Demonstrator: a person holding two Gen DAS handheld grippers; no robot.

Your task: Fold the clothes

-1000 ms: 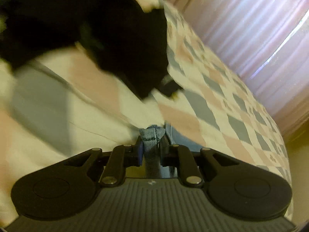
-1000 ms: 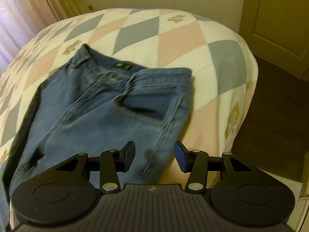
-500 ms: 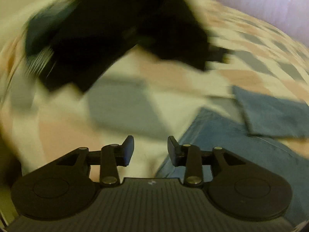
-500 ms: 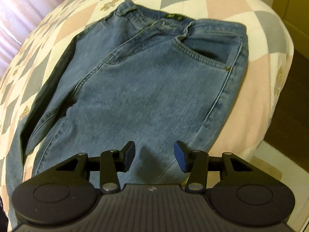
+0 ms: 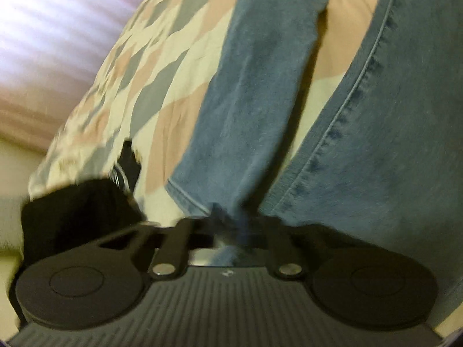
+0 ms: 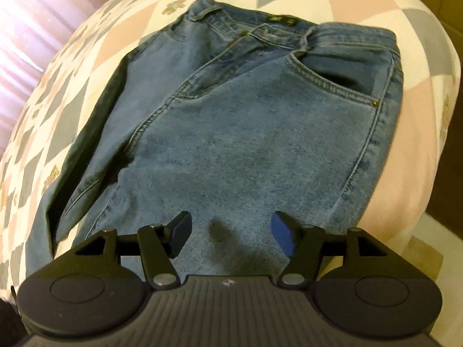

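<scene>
Jeans (image 6: 246, 133) of blue denim lie spread on the bed, over a bedspread (image 6: 361, 8) of pink, grey and cream diamonds, with the waistband far from the right wrist camera and a front pocket (image 6: 341, 78) open to view. The right gripper (image 6: 231, 228) hangs just above the thigh part of the jeans, its fingers (image 6: 181, 230) spread wide with nothing between them. The left gripper (image 5: 231, 228) sits low at the hem of one leg (image 5: 249, 101); the view is blurred, denim shows between its fingers, but whether they are clamped on it I cannot tell. A black garment (image 5: 75, 211) lies near the bed's edge, beside that leg, and pink curtains (image 5: 49, 43) hang beyond.
</scene>
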